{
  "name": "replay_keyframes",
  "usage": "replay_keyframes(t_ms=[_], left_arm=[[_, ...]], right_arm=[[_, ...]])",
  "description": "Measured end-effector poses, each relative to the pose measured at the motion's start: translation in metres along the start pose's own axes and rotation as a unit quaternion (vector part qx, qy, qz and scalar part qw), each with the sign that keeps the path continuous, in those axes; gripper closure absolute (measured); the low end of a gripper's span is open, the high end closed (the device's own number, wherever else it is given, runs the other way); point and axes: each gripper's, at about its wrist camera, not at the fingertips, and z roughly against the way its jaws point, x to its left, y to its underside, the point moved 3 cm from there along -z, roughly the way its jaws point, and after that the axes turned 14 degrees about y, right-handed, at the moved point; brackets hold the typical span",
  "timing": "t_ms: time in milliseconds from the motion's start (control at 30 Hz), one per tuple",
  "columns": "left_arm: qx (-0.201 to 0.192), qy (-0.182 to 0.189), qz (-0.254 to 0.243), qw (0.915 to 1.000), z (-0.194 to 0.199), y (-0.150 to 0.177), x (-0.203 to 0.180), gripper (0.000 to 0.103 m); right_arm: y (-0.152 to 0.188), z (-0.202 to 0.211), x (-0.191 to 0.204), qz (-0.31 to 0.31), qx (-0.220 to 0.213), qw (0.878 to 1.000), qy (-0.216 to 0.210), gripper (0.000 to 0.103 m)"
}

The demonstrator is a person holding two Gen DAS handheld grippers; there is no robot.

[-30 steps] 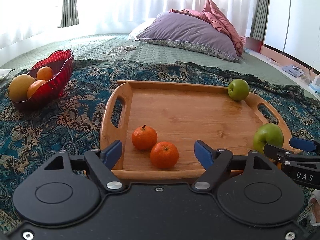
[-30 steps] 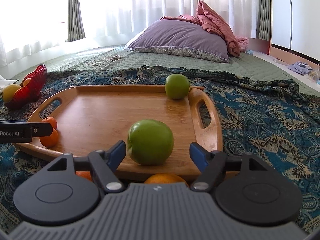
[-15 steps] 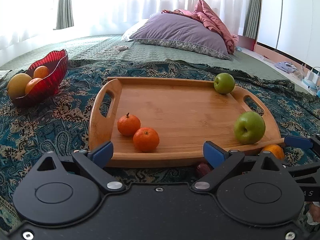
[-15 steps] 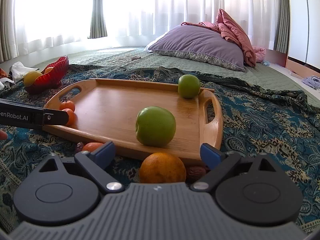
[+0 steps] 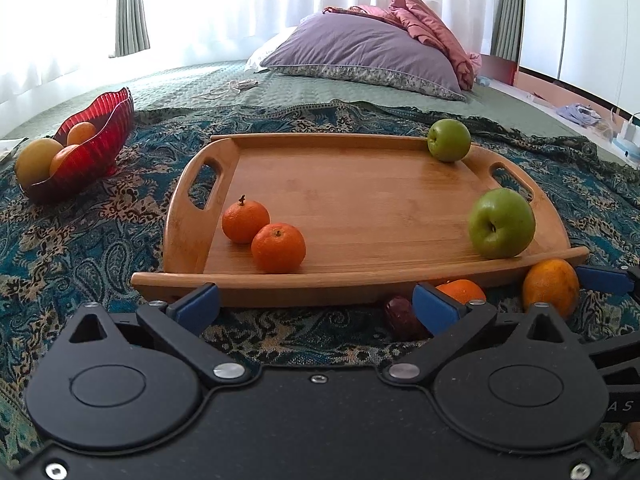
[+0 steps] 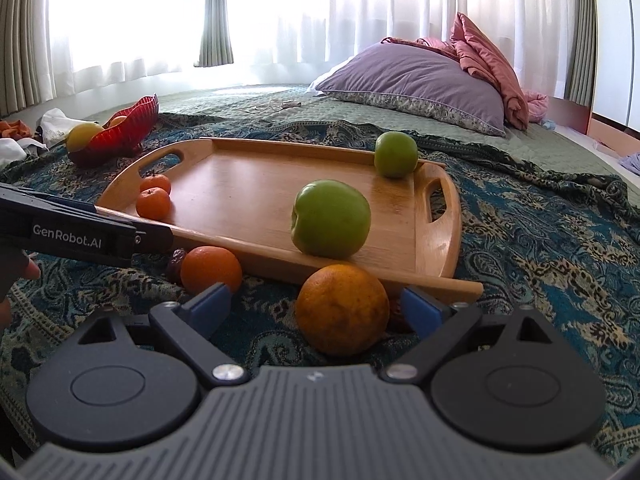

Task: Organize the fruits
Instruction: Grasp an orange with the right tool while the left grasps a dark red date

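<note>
A wooden tray lies on the patterned blanket with two mandarins at its near left. One green apple sits at its near right, another at its far right corner. My left gripper is short of the tray's front edge, its jaws opening with only blanket between them. My right gripper is open around a large orange on the blanket, and its pads stand clear of the fruit. A smaller orange and a dark date lie beside it.
A red glass bowl with oranges and a yellow fruit stands to the left on the blanket. A purple pillow and pink bedding lie far behind the tray. A hand shows at the left edge of the right wrist view.
Both grippers have drawn back from the tray and their jaws have spread wider. The fruit lying in front of the tray has come into view, and the large orange now sits between the right fingers.
</note>
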Motion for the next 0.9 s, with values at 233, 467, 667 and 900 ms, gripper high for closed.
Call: replay_keyframes(t_ms=[233,467,667,900], left_arm=[[0.002,-0.005,-0.004,1.0,-0.006,0.001,-0.001,0.0],[0.004,0.0,0.01,0.9999,-0.011,0.004,0.0,0.001],[0.001,0.016,0.009,0.9998,-0.01,0.006,-0.005,0.006],[0.013,0.037,0.0,0.9992,-0.008,0.007,-0.012,0.036]], right_arm=[[0.005,-0.005,0.002,0.005,0.007,1.0,0.002,0.005],[0.008,-0.007,0.012,0.032,0.0,0.999,0.004,0.004],[0.009,-0.006,0.006,0.006,-0.003,1.0,0.002,0.009],[0.011,-0.004,0.005,0.002,-0.01,1.0,0.02,0.018]])
